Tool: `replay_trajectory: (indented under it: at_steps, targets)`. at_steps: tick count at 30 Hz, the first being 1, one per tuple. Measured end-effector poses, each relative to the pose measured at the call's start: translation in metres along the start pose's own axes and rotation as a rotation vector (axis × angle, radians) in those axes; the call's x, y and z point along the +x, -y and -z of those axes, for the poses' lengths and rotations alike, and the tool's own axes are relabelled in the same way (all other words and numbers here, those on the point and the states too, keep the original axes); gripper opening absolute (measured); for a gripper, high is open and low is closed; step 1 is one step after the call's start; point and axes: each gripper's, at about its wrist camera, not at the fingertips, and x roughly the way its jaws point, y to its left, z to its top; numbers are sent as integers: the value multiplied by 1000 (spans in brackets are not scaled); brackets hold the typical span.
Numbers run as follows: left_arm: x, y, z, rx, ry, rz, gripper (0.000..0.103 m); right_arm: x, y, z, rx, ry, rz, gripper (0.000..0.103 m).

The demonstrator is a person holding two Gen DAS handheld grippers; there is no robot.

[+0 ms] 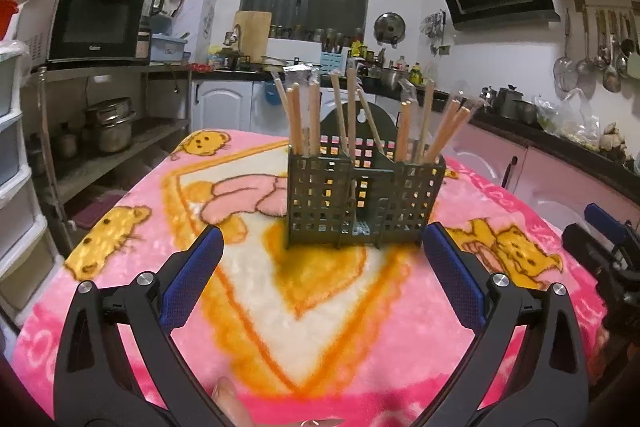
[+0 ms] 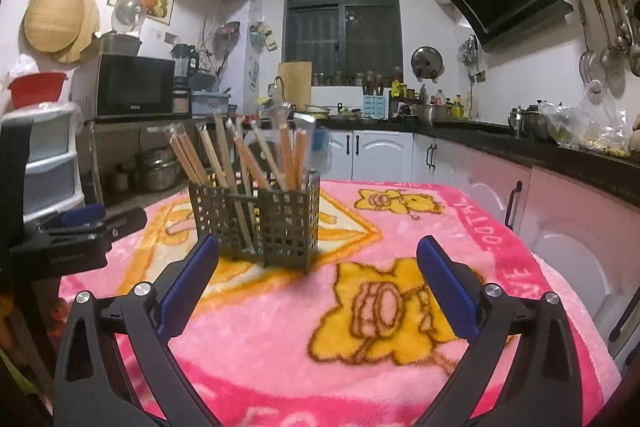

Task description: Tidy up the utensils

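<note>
Both tongs, left (image 1: 322,251) and right (image 2: 318,263), gape wide, empty; rack (image 1: 364,195) dead ahead of left, sticks (image 1: 352,115) upright.

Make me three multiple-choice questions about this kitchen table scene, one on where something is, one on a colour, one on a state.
1. Where does the caddy stand?
A. on the blanket
B. on the counter
C. on the microwave

2. What colour are the pads on the fingers?
A. red
B. blue
C. green

3. How is the left gripper?
A. shut on a chopstick
B. shut, empty
C. open, empty

Answers:
1. A, the caddy sits on the pink bear blanket.
2. B, both wrist views show blue pads.
3. C, its fingers stand wide apart with only blanket between them; the chopsticks stand in the caddy.
</note>
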Motion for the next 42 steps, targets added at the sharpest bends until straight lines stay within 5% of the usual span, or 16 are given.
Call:
replay_trajectory:
  at_steps: [42]
  targets:
    - [2, -1, 4, -5, -7, 21, 92, -2, 1, 1, 26, 13, 16, 96]
